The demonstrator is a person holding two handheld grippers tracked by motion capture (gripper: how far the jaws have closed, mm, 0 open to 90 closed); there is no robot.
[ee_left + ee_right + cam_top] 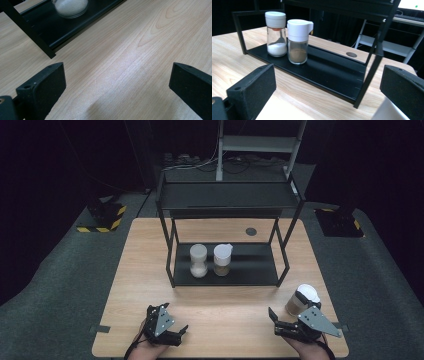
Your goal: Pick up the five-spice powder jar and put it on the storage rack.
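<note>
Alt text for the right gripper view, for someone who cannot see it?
Two lidded glass jars stand side by side on a black rack's bottom shelf: a white-powder jar and a brown-powder jar. The right gripper's open black fingers frame the wooden table in the foreground.

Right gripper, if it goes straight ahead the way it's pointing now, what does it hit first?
Probably the black rack. The right gripper is open and aims at the rack's lower shelf, just right of the brown-powder jar. Bare table lies between. The near shelf edge likely comes first, though depth is hard to judge.
</note>
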